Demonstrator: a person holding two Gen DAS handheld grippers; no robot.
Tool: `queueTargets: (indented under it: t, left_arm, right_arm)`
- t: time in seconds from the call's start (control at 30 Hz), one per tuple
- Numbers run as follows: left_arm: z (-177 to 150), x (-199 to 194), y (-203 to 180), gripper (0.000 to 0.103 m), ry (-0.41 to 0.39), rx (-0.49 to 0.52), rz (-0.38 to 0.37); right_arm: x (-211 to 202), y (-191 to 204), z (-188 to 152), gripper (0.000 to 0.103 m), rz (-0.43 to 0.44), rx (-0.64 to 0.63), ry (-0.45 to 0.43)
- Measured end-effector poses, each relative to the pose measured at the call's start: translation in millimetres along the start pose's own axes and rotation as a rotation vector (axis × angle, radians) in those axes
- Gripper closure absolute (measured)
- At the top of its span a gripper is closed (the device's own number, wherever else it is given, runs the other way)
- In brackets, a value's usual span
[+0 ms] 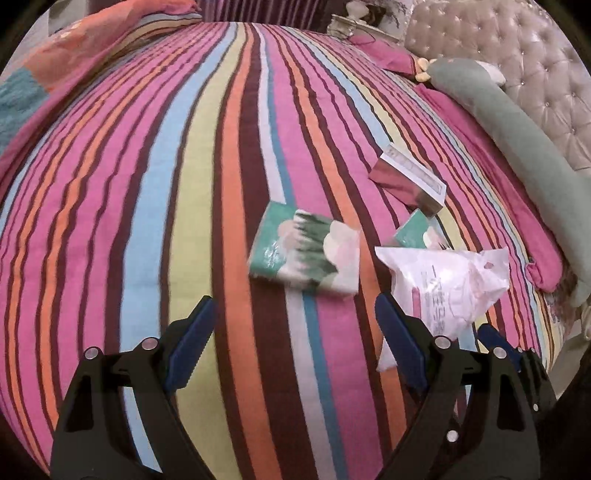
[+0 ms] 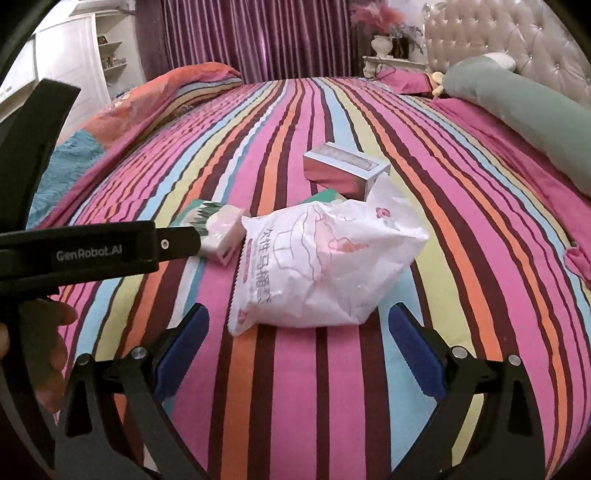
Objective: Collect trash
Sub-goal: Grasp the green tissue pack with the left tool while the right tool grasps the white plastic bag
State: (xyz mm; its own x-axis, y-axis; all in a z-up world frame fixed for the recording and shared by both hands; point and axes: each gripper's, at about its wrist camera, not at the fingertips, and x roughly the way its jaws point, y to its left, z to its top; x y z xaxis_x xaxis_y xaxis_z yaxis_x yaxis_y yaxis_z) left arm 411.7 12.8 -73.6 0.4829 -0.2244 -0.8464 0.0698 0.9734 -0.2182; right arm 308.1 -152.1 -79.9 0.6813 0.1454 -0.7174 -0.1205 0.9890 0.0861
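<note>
Room: we look across a bed [image 2: 295, 387] under a striped cover, with purple curtains [image 2: 255, 37] at the top of the frame and a tufted headboard [image 2: 517, 33] at upper right.

Where the trash lies: in the right wrist view the white plastic bag [image 2: 325, 266] sits at centre frame on the cover. A green-and-white packet [image 2: 218, 229] lies just left of the white plastic bag, a silver box [image 2: 343, 171] just behind it, and a second green packet [image 1: 415, 230] shows behind the bag in the left wrist view.

How the bag looks: crinkled thin film, pink print, a serrated edge at the left, loosely puffed.

How it will handle: we judge it light, soft and a little slippery; it should collapse when pinched. A gathered fold near the top or the serrated seam looks the safest hold.

The packets and box: we judge the packets light and squashy, the box stiff and smooth; each is best taken across its narrow sides.

Left gripper [image 1: 295, 325]: spread wide, nothing between its fingers, hanging over the packet.

Right gripper [image 2: 299, 336]: spread wide, empty, just short of the bag.
</note>
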Motion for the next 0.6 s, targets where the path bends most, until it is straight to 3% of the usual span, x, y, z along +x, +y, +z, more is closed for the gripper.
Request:
queueTargets:
  t: [0.2,0.43,0.6]
  left_arm:
    - [12.1,16.2,-7.0,0.018,0.029,0.04,-0.013]
    - [22.8,33.3,-14.5,0.018,0.053,0.099,0.037]
    - [25.3,44.0,-13.2,0.018,0.075,0.087,0.045]
  right_arm:
    - [13.8,3.6,1.6,0.01,-0.011,-0.011,0.008]
    - [22.4,6.3,5.4,0.01,-0.049,-0.041,0.006]
    - [30.3,7.7,10.5,0.01,-0.099,-0.057,0.023]
